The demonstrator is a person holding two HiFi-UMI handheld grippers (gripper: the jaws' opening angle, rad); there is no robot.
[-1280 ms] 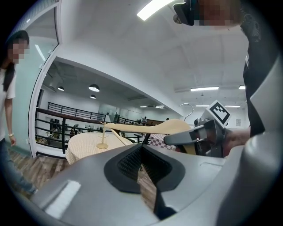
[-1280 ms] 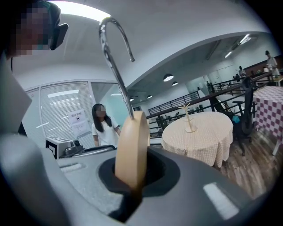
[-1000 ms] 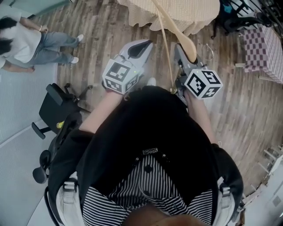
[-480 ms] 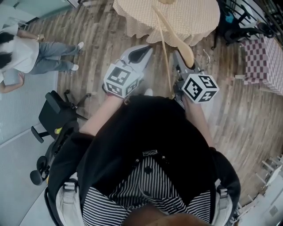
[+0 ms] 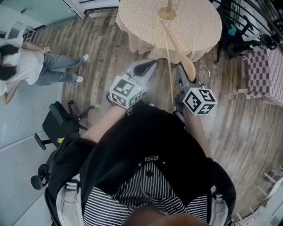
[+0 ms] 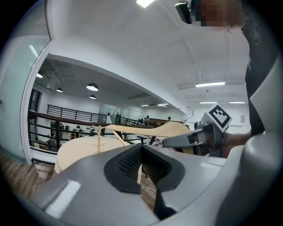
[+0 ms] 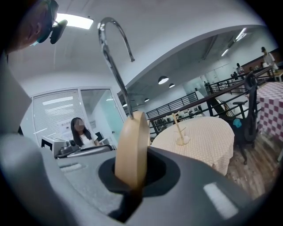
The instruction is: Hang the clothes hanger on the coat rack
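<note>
Currently right gripper (image 7: 131, 178) clenched on wooden hanger (image 7: 131, 148); left gripper (image 6: 140, 173) closed, empty. Advice: keep hook (image 7: 111, 53) upright, approach coat rack (image 7: 179, 130) on far table (image 5: 199, 37), lower hook onto it.

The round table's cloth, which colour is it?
The cloth is pale beige; the head view shows it best.

The person has stepped closer to the round table (image 5: 137, 22). The left gripper (image 5: 146, 66), right gripper (image 5: 180, 73) and hanger (image 5: 177, 47) are nearer its edge. The rack (image 5: 167, 13) shows more.
</note>
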